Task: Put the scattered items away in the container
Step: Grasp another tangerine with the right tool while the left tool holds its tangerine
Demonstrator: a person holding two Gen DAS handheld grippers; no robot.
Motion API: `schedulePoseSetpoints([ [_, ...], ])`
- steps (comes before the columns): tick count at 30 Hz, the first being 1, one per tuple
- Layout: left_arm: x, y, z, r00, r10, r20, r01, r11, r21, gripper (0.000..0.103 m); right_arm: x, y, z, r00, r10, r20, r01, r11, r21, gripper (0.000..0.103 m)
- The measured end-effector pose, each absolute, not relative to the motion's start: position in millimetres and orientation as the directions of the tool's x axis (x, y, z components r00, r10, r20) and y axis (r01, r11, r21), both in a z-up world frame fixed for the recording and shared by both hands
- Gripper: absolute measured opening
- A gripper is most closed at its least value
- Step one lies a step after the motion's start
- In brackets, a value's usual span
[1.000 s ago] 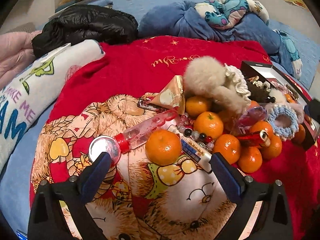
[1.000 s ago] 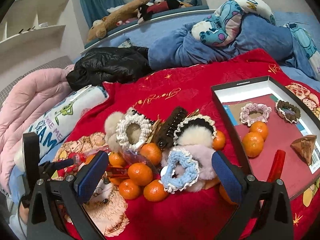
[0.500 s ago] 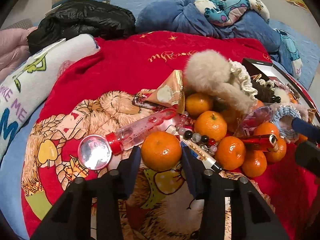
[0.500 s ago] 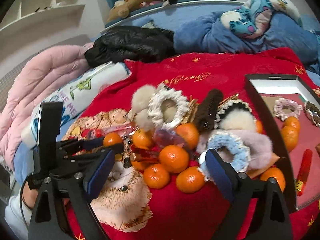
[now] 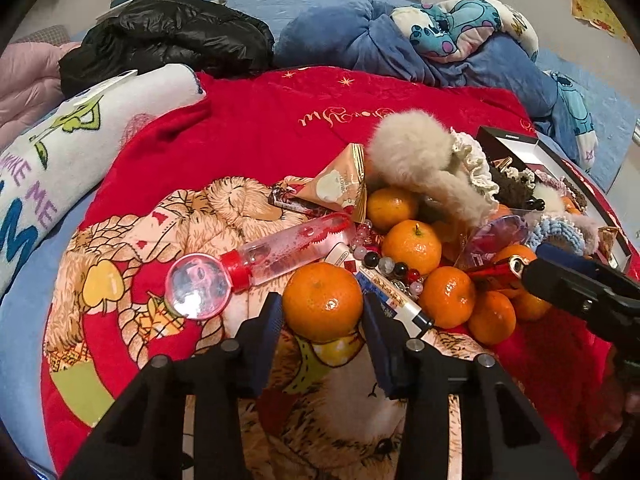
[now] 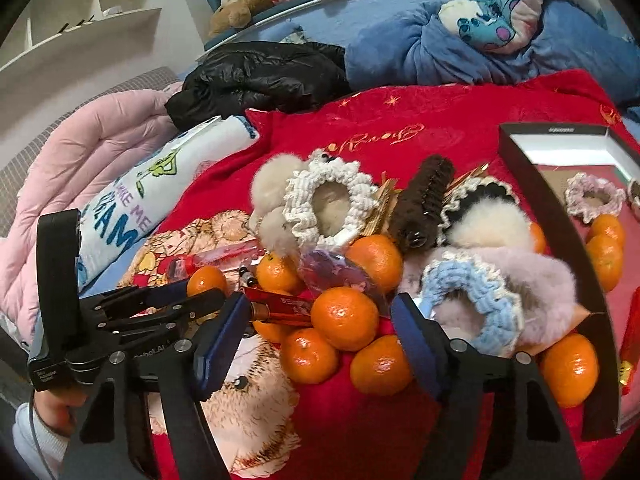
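A heap of mandarins, scrunchies and small items lies on a red blanket. In the left wrist view my left gripper (image 5: 322, 314) is shut on the nearest mandarin (image 5: 322, 300), both pads pressing its sides. It shows again at the left of the right wrist view as the left gripper (image 6: 200, 292). My right gripper (image 6: 320, 306) hangs low over the heap with its jaws closing. Three mandarins (image 6: 344, 318) sit between the pads, and neither pad presses one. The black box (image 6: 560, 208) at the right holds scrunchies and mandarins.
A clear bottle with a red cap (image 5: 280, 248), a bead string (image 5: 384, 264), a red tube (image 6: 280, 306) and a blue scrunchie (image 6: 472, 304) lie among the fruit. Folded blankets and a black jacket (image 6: 260, 76) border the far side. A hand (image 6: 52, 408) holds the left gripper.
My left jaws have closed from wide open onto the nearest mandarin. My right gripper has sunk and shifted left over the mandarin heap, and its jaws have narrowed.
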State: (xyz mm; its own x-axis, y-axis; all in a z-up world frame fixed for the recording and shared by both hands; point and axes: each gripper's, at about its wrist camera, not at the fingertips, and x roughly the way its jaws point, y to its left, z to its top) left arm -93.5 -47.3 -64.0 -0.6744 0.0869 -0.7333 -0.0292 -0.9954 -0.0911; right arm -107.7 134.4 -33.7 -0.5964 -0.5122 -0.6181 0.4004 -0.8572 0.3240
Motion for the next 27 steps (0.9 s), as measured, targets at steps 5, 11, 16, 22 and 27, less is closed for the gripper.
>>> schedulePoseSetpoints([
  [5,-81.4,-52.7,-59.2,-0.686,0.087,-0.722,-0.023,-0.995,-0.098,0.042,-104.6,135.9,-33.0,-0.597,-0.512,-0.617,0.385,-0.858,0.339,0.067],
  [11,-74.2,-56.2,-53.1,-0.698,0.096,-0.710,-0.027,-0.994,-0.108,0.042,-100.6,144.0,-28.8,-0.639,-0.447,-0.626,0.350,-0.894,0.281,0.067],
  [16,-69.9,-56.1,-50.6,-0.703,0.087,-0.706,-0.023,-0.995,-0.100,0.042,-108.3,143.4,-35.2,-0.635,-0.392,-0.665,0.312,-0.918,0.243,0.064],
  [22,-72.2,-49.5,-50.5,-0.698,0.097,-0.710,-0.039,-0.994,-0.097,0.042,-109.9,119.4,-40.6,-0.626,-0.375,-0.684,0.360,-0.917,0.174,0.052],
  [27,-69.7,-43.8,-49.9,-0.699,0.098,-0.709,-0.049,-0.995,-0.088,0.042,-112.4,111.1,-44.0,-0.632,-0.344,-0.694,0.357,-0.924,0.133,0.044],
])
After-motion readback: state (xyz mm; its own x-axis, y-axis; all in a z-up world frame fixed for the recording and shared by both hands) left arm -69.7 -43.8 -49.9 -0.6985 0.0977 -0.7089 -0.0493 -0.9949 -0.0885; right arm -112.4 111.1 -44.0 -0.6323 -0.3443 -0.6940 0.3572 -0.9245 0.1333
